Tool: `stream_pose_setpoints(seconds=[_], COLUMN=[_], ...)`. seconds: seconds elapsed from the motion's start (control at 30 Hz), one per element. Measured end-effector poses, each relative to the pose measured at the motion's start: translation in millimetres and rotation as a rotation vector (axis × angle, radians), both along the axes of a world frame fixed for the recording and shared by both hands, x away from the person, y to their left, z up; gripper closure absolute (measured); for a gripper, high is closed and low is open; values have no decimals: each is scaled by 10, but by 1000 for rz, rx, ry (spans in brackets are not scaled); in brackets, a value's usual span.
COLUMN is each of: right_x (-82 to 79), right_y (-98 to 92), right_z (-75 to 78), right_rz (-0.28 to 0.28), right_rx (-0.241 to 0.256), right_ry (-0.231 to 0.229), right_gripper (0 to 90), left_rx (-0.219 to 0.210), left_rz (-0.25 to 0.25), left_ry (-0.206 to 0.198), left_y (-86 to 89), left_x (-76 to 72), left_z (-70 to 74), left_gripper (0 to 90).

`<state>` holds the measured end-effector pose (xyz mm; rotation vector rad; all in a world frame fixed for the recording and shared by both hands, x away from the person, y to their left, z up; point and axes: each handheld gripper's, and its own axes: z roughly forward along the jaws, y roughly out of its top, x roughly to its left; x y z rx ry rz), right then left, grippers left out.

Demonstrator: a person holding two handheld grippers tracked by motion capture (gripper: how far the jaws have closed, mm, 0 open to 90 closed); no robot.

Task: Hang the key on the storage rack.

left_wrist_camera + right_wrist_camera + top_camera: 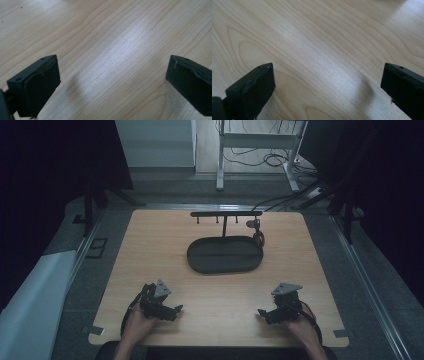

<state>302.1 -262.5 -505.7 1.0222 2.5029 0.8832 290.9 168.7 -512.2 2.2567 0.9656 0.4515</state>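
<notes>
Claws [113,82] [328,87] are both hovering spread, empty; I'm eyeing that stiff dark tray [225,255], judging its rim the best grip.

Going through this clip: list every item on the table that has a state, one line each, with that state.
Left gripper: open, nothing between its fingers, low over bare wood.
Right gripper: open, nothing between its fingers, low over bare wood.
Oval tray: flat on the table, looks empty.
Rack: upright behind the tray, bar level.
Small dark object: hangs at the rack's right end; too small to identify.
</notes>
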Motion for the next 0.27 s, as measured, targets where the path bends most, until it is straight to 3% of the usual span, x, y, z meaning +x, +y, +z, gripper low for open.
stream_pose_setpoints(seconds=[0.13, 0.27], right_x=[-13, -17], right_y=[27, 20], right_z=[-38, -38], right_rz=[9, 13], right_rx=[-37, -35], right_ry=[4, 4], right_gripper=[0, 0], left_rx=[-1, -4], left_rz=[-3, 1], left_ry=[1, 3], left_y=[-7, -14], left_x=[2, 4], left_z=[-2, 3], left_gripper=[0, 0])
